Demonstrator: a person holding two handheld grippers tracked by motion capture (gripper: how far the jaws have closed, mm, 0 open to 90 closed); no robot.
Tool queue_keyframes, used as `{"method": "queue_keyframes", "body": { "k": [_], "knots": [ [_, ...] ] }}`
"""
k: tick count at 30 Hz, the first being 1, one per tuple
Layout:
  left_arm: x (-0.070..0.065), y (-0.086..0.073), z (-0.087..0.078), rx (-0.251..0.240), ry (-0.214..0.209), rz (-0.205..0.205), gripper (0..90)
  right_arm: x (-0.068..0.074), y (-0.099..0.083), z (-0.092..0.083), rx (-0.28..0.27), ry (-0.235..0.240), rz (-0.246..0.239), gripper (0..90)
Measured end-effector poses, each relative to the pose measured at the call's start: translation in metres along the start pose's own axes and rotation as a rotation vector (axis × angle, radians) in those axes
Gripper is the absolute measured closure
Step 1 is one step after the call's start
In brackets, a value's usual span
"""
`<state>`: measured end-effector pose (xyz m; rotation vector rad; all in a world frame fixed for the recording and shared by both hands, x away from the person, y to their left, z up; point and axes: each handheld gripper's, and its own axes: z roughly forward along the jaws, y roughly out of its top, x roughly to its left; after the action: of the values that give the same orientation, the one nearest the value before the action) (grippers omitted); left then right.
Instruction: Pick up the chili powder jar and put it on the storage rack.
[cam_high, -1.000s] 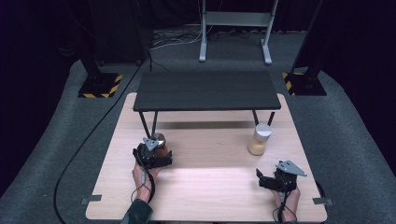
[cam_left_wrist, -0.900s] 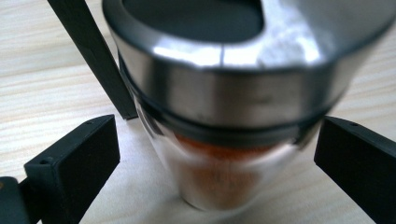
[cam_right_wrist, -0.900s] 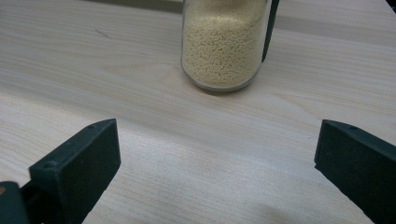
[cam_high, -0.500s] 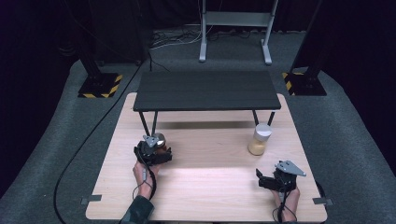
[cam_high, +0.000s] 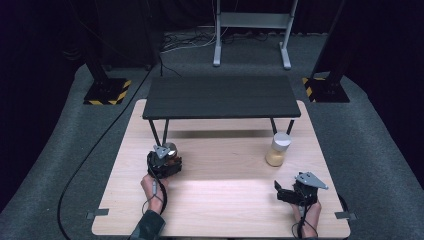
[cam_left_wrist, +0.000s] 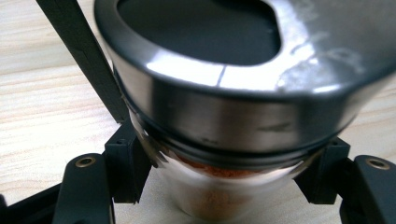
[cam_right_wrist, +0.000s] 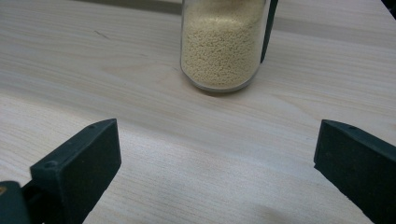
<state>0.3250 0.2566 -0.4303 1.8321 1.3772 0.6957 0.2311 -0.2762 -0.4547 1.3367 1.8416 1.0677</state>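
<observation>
A glass jar of orange-brown powder with a shiny metal lid (cam_left_wrist: 233, 107) stands on the wooden table, left of centre (cam_high: 170, 148). My left gripper (cam_left_wrist: 227, 175) has just been closing its jaws on it, and the pads now press on the glass below the lid, so it is shut on the jar (cam_high: 168, 156). A second jar, of pale yellow grains (cam_right_wrist: 223, 46), stands at the right (cam_high: 277, 151). My right gripper (cam_right_wrist: 215, 163) rests short of that jar near the front edge (cam_high: 281, 193), open and with only bare wood between its jaws.
A low black shelf on thin legs (cam_high: 220, 97) stands across the far half of the wooden table (cam_high: 225, 200); one leg runs close behind each jar. Dark stands and cables lie on the grey floor beyond.
Both hands stay where they were. In the high view the left gripper's jaws look drawn in closer around the lidded jar.
</observation>
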Motion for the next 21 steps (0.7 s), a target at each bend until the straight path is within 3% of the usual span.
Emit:
{"method": "queue_keyframes", "body": {
  "k": [11,21],
  "knots": [
    [0.0085,-0.0012,-0.0027,-0.003,-0.053,0.029,31.1,0.0004,0.0003,0.0002,0.002,-0.002,0.0,0.0],
    [0.0093,0.0012,-0.0097,-0.01,-0.073,0.05,31.1,0.0005,0.0007,0.0004,0.004,-0.001,-0.002,0.0]
  ]
}}
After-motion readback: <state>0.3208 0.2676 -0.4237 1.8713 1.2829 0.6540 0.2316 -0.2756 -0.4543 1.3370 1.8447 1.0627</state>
